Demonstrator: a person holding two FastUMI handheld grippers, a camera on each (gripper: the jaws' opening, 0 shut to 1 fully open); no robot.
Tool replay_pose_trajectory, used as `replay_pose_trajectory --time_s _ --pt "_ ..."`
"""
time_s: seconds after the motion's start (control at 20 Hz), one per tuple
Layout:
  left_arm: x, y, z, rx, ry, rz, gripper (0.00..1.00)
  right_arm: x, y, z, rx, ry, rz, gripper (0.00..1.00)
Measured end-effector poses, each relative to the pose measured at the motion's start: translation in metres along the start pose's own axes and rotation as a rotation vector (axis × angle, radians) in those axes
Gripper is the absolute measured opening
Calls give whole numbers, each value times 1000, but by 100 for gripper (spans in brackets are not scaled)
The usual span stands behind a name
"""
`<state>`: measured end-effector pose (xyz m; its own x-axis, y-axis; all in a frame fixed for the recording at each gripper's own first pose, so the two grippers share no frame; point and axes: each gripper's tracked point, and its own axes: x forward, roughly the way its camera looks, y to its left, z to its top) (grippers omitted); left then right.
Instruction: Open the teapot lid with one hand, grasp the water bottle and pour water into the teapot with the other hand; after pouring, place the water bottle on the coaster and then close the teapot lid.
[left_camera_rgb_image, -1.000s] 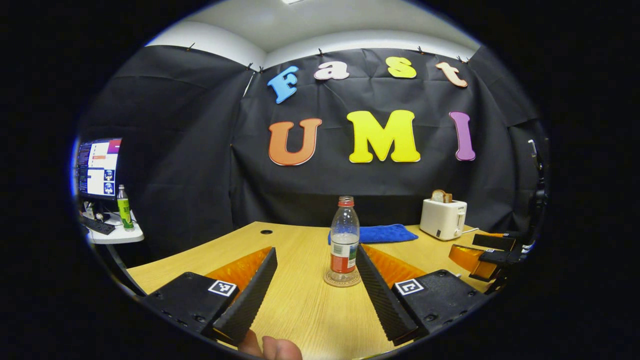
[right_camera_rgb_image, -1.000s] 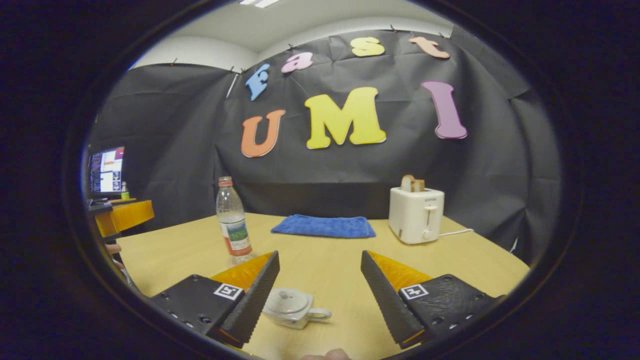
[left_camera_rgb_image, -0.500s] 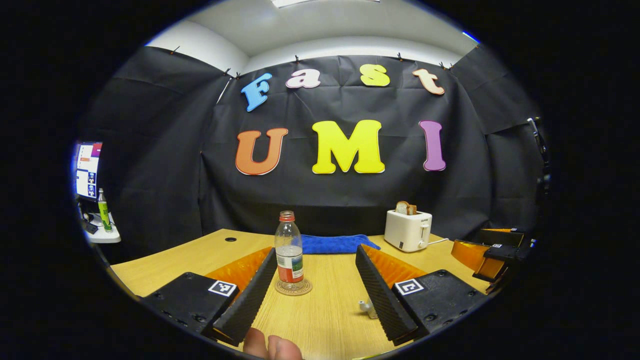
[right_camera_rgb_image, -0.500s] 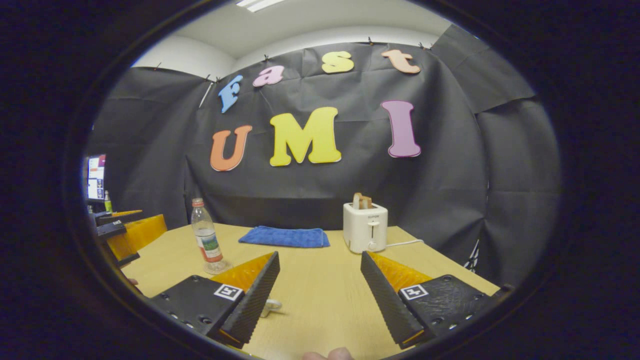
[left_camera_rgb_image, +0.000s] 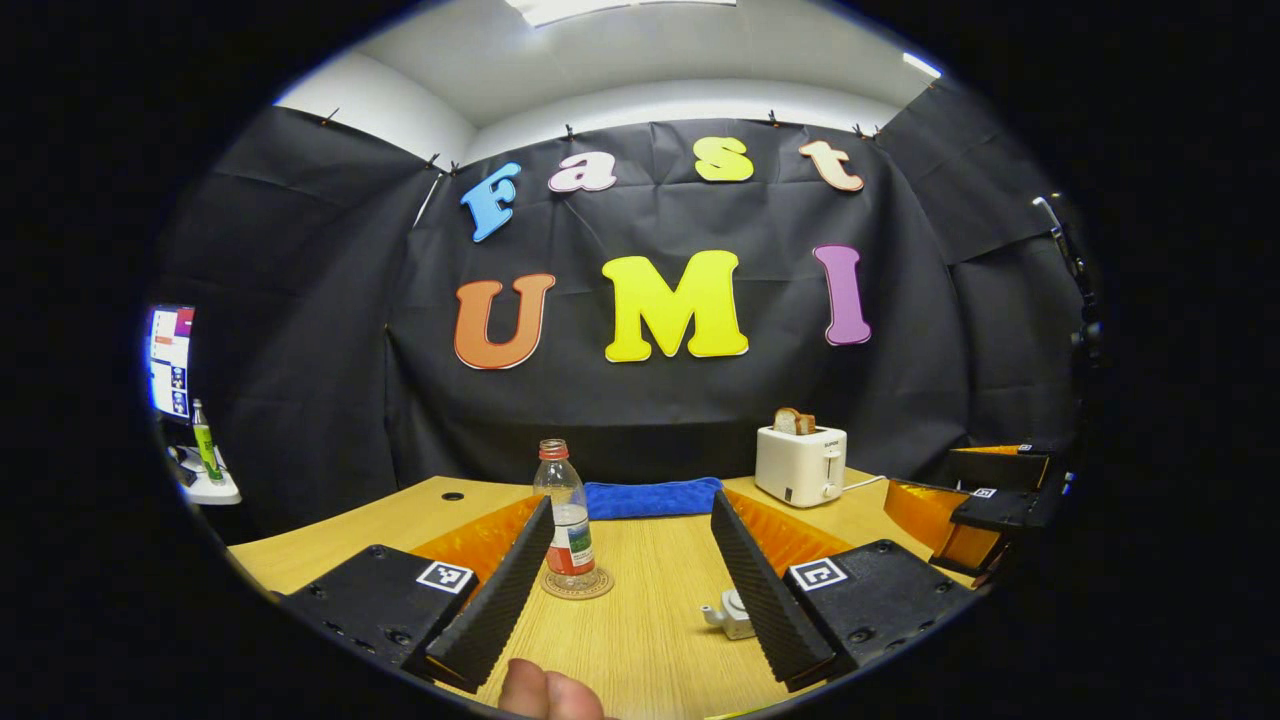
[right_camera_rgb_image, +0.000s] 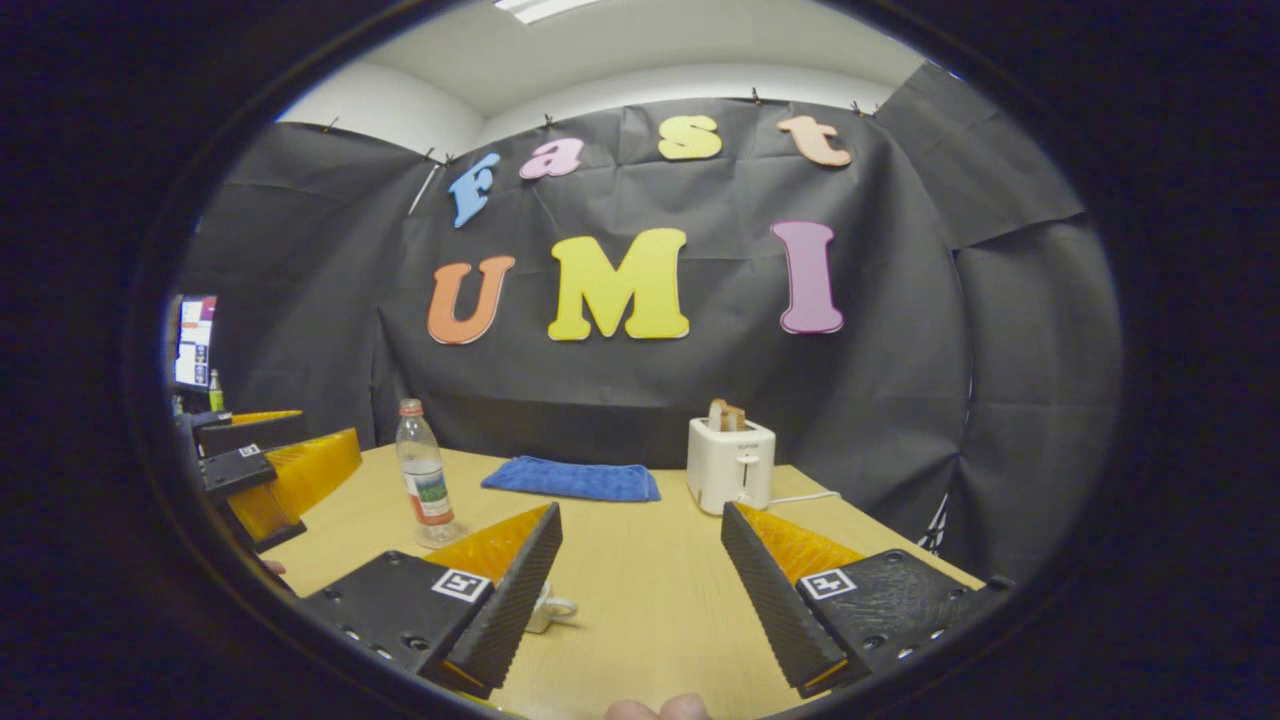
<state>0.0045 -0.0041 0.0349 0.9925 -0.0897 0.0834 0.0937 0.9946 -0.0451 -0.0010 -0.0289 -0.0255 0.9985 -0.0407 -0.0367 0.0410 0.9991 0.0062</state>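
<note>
Hovering above the tabletop (left_camera_rgb_image: 640, 640), the left tool (left_camera_rgb_image: 632, 585) and right tool (right_camera_rgb_image: 640, 590) both gaped wide, gripping nothing. The teapot (left_camera_rgb_image: 733, 612) sat partly hidden just beside the left tool's right finger. Farther off, the water bottle (left_camera_rgb_image: 566, 525) stood upright on the coaster (left_camera_rgb_image: 578, 586), with a blue cloth (left_camera_rgb_image: 652, 497) and toaster (left_camera_rgb_image: 799, 465) behind.

Each tool, the left tool (left_camera_rgb_image: 632, 590) and the right tool (right_camera_rgb_image: 640, 590), has two wedge-shaped fingers with ribbed inner faces. They sit on blocky black mounts with small screws. A square black-and-white marker tops each mount, and translucent orange panels back the fingers.
</note>
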Motion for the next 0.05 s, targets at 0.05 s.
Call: replay_pose_trajectory --time_s 0.05 --pt "-1 -1 1 -6 2 -7 98 -1 2 3 -2 -9 -2 94"
